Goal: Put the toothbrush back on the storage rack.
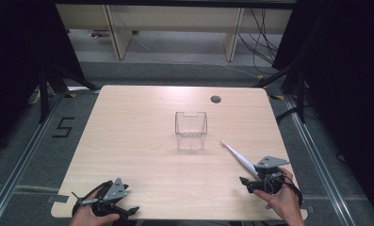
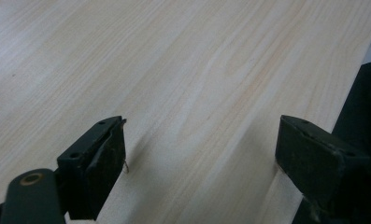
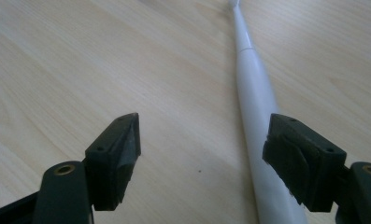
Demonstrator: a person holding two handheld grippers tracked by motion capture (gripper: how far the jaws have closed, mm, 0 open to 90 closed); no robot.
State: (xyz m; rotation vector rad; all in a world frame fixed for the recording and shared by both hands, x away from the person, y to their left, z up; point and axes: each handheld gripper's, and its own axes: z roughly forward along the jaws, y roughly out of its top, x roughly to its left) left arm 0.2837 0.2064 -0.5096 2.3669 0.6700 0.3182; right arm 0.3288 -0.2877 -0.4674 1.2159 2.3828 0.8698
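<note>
A white electric toothbrush (image 1: 238, 157) lies flat on the wooden table (image 1: 137, 141), its thin head end pointing toward a clear plastic container (image 1: 191, 130) that stands upright at the table's middle. My right gripper (image 1: 251, 177) sits at the toothbrush's thick handle end, open. In the right gripper view the toothbrush (image 3: 254, 93) runs along the inner side of the right jaw, and nothing presses on it; my right gripper (image 3: 202, 140) has bare wood between its jaws. My left gripper (image 1: 127, 203) rests open near the front left edge, over bare table (image 2: 174, 70), its own view showing my left gripper (image 2: 199, 140) holding nothing.
A round cable hole (image 1: 215, 99) sits near the table's far edge. Dark curtains flank both sides, and shelving legs and cables stand beyond the table. The table's front edge (image 2: 356, 79) lies close to the left gripper.
</note>
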